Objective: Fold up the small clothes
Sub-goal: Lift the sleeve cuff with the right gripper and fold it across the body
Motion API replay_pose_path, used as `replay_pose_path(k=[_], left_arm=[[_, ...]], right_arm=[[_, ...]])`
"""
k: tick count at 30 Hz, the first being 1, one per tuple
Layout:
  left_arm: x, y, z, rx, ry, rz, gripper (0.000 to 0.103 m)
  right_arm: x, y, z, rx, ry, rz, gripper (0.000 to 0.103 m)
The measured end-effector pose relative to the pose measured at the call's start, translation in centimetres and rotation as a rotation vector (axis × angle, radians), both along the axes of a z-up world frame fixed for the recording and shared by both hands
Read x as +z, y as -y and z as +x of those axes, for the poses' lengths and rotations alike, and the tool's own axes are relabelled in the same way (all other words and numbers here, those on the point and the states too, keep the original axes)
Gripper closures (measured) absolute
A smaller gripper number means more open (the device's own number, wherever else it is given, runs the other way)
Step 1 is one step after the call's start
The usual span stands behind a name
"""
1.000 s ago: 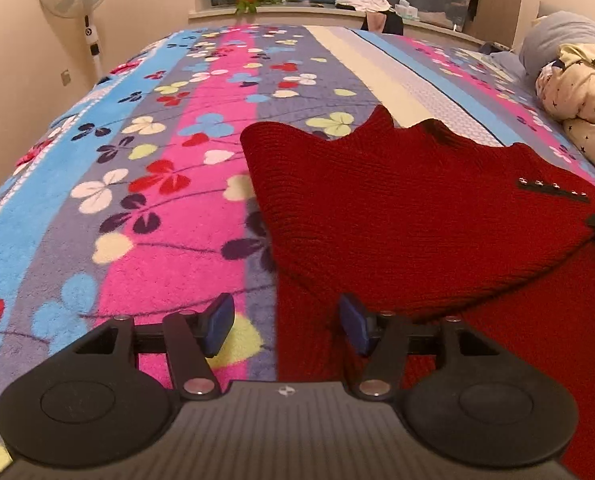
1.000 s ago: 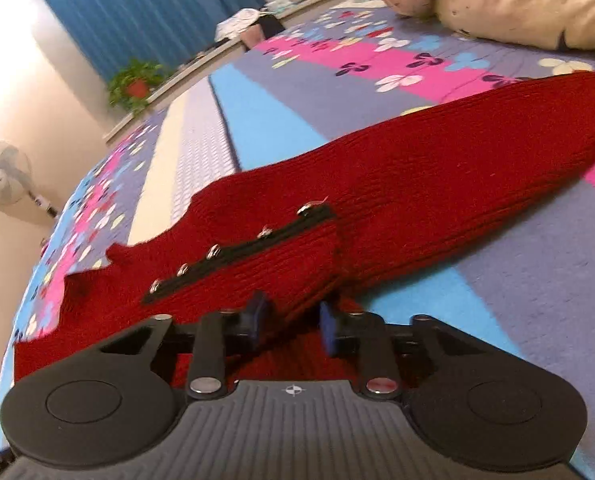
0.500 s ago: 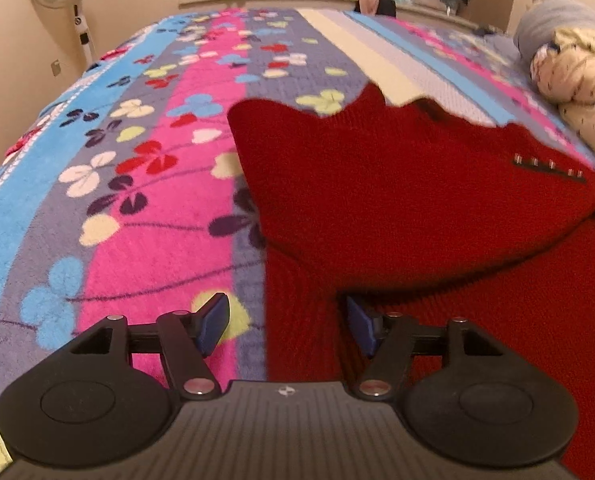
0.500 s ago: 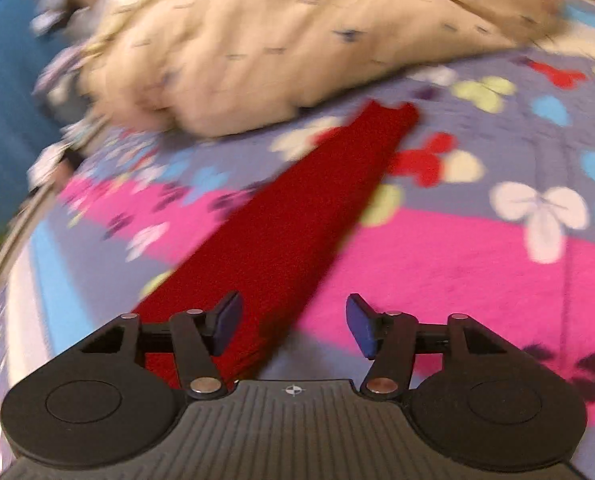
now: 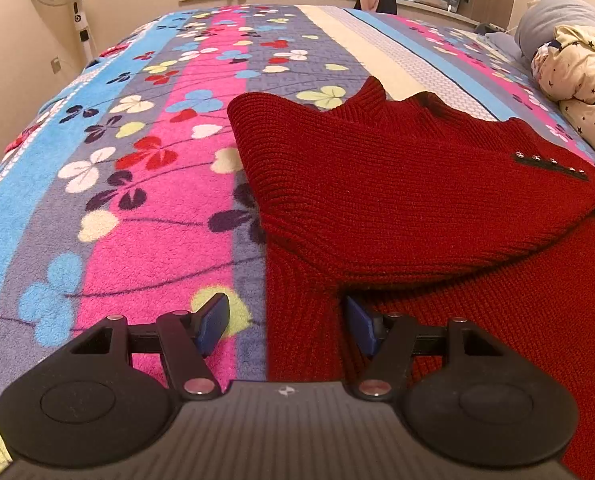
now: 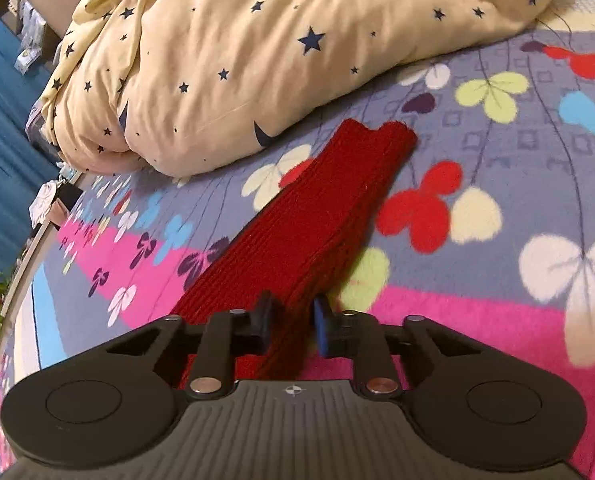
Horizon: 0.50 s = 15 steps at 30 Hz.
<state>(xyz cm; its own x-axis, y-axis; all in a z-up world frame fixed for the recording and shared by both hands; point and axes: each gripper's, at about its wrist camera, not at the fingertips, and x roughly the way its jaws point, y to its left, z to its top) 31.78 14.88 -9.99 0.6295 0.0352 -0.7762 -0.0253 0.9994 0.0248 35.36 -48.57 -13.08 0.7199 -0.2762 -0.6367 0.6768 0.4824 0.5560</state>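
A: Where is the red knitted sweater (image 5: 397, 184) kept?

B: It is spread on the flowered blanket (image 5: 145, 184), with 1 side folded over its middle.

A: How is the left gripper (image 5: 287, 322) held?

B: Its jaws are spread wide over the sweater's edge, and nothing is pinched.

A: And the right gripper (image 6: 293, 326)?

B: Its jaws are closing, and the red sleeve (image 6: 337, 196) is pinched between them, beside the star-printed quilt (image 6: 257, 48).
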Motion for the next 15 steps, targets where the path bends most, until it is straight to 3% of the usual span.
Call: replay_pose_path(k=[5,9,12,15], left_arm=[[0.1,0.1,0.0,0.001,-0.005,0.006,0.033],[0.4,0.1,0.0,0.013,-0.011,0.004,0.034],[0.9,0.0,-0.1,0.018,-0.002,-0.005,0.034],[1.6,-0.2,-0.4,0.024,0.014,-0.020,0.034]], right_arm=[[0.8,-1.0,0.8,0.008,-0.006,-0.093,0.089],[6.0,-6.1,0.9,0.080,0.079,-0.379,0.090],[10.4,-14.8,0.2,0.295,0.236,-0.591,0.090],[12.6,-26.3,-2.5,0.658,0.437,-0.749,0.089]])
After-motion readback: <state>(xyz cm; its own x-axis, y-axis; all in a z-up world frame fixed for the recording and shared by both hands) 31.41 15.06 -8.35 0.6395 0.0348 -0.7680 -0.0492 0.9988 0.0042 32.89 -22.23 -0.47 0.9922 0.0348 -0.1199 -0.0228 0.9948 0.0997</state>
